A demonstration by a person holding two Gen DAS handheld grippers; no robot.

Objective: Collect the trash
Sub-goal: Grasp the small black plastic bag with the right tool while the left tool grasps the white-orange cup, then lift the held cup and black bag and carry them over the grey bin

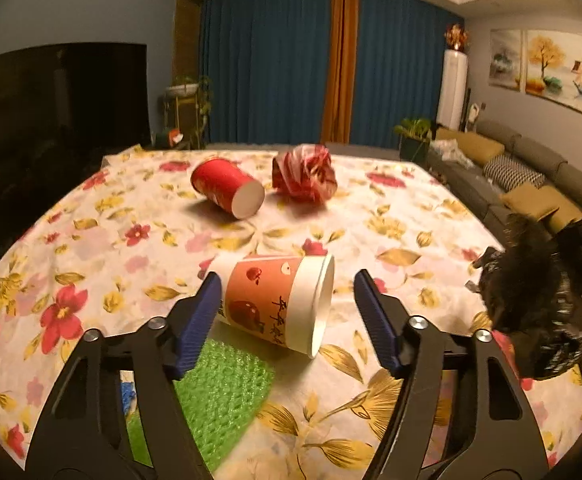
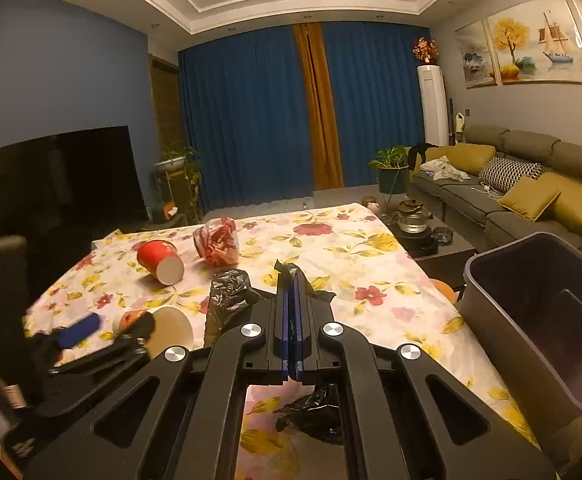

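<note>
A: The left hand-held gripper stands spread around the orange paper cup, which lies on its side on the flowered surface. One blue pad looks to be at the cup's base; the other is clear of the rim, so nothing is gripped yet.

B: And the right hand-held gripper?

A: Clenched tight on a crumpled black plastic bag, held above the surface, with the dark bin just beside the surface edge to its right.

B: So one piece is in hand and the cup is being picked.

A: I'd say so. Next the left needs to squeeze gently, since paper crushes. The red cup and red wrapper wait farther back, near each other.
</note>
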